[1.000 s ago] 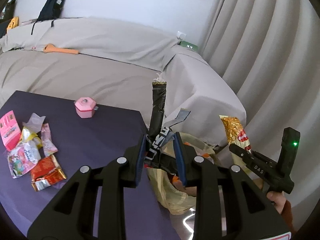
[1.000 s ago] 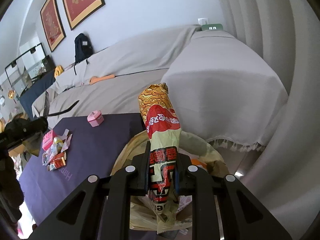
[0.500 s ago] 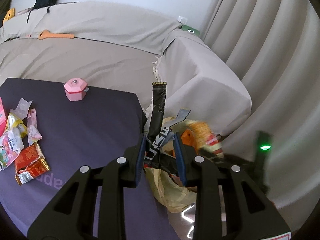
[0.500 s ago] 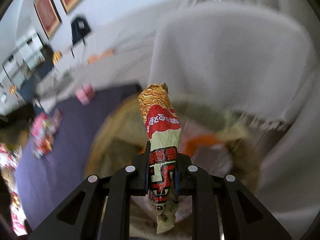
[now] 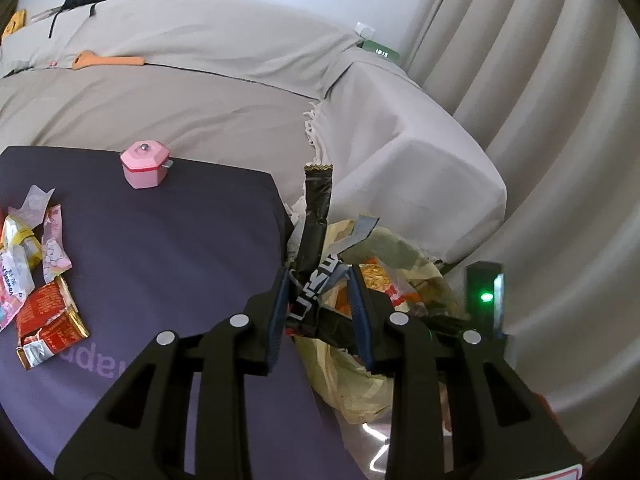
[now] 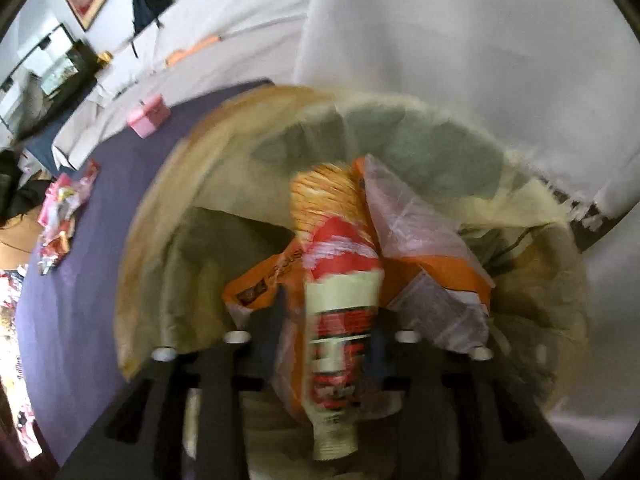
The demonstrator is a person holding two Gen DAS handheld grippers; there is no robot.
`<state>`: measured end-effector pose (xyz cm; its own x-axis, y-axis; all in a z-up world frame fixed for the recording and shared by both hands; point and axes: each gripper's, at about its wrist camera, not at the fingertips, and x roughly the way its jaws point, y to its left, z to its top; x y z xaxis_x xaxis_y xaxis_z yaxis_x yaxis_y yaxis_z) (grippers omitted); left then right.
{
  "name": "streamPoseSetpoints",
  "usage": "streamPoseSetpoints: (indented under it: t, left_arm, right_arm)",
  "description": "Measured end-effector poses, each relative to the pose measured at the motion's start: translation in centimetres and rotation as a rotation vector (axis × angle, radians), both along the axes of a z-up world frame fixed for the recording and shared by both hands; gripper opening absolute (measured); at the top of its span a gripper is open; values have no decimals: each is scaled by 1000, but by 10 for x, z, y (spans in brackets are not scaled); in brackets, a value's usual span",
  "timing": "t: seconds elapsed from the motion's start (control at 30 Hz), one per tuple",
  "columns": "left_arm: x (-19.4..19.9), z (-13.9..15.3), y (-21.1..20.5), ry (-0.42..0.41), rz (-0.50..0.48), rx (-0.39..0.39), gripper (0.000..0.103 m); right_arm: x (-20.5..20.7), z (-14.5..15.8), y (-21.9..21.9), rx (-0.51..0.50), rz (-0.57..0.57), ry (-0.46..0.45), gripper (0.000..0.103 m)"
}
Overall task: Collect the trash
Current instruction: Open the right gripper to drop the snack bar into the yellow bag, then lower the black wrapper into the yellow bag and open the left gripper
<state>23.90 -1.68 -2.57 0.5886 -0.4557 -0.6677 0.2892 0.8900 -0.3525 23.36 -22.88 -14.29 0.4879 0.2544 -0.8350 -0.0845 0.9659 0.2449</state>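
Observation:
My left gripper (image 5: 318,300) is shut on a black snack wrapper (image 5: 316,216) that stands upright, just left of a yellowish trash bag (image 5: 352,384) beside the purple table (image 5: 168,248). My right gripper (image 6: 328,320) is down in the mouth of the bag (image 6: 168,240), and the red and yellow noodle wrapper (image 6: 340,280) sits between its fingers; the view is blurred and the jaws look spread. An orange wrapper (image 6: 436,276) lies in the bag. Several wrappers (image 5: 36,260) lie at the table's left.
A pink pot-shaped box (image 5: 144,164) stands near the table's far edge. A sofa under a beige cover (image 5: 240,80) runs behind the table, with an orange object (image 5: 108,60) on it. Curtains (image 5: 540,100) hang on the right.
My right gripper has dropped from above the bag into its mouth with the noodle wrapper, and its jaws now look wider. My left gripper has tilted down slightly, still holding the black wrapper.

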Motion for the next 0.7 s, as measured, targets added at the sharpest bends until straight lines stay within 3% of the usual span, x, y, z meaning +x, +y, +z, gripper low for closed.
streamPoseSetpoints:
  t: [0.03,0.13,0.27,0.4,0.57,0.7]
  left_arm:
    - [0,0,-1,1,-2,-1,28]
    - [-2,0,-5,-4,-12,-5,28]
    - [-3,-2,-19,-8,-41,15,28]
    - [-4,-10,-43,-5,-98,34,28]
    - [1,-38,-91,33,-195,66,28]
    - [12,-69,-133,65,-250,145,28]
  right_arm:
    - [-3,4,-2,1,7,-16,51]
    - [-12,22,-11,23,13,-63,52]
    - [-25,46,-37,56,-34,-133,52]
    - [-36,69,-64,24,-121,-201,52]
    - [-48,82,-99,23,-210,-258,52]
    - [-53,82,-118,50,-251,-272,52]
